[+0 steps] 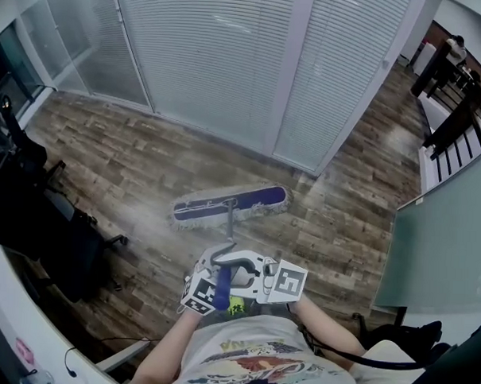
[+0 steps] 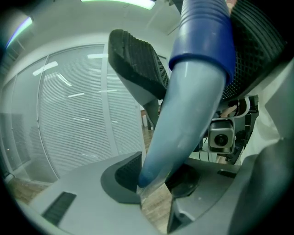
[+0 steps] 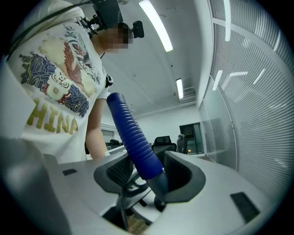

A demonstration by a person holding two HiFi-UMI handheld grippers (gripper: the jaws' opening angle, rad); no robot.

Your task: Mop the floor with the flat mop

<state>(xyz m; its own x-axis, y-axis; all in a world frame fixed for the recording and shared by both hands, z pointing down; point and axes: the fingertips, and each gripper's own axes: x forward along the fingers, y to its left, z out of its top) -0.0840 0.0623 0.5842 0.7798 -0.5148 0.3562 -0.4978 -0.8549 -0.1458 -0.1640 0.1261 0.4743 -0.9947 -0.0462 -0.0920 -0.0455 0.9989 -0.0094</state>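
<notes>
The flat mop head [image 1: 230, 204], blue with a pale fringe, lies on the wood floor [image 1: 130, 166] in front of me. Its handle [image 1: 225, 241] rises toward my chest. Both grippers hold it close together. My left gripper [image 1: 212, 267] is shut on the smooth blue-grey part of the handle [image 2: 183, 114], which runs between the ribbed pads [image 2: 126, 172]. My right gripper [image 1: 245, 269] is shut on the ribbed dark-blue grip [image 3: 131, 137] and points back at my own shirt [image 3: 59, 92]. In the left gripper view the gripper [image 2: 154, 179] has floor showing below it; the right gripper [image 3: 147, 176] clasps the grip near its lower end.
A wall of glass with white blinds [image 1: 230, 59] stands just beyond the mop head. Black office chairs [image 1: 40, 226] crowd the left, beside a white desk [image 1: 4, 328]. A frosted glass panel [image 1: 445, 236] closes the right side, with dark furniture [image 1: 459, 101] behind it.
</notes>
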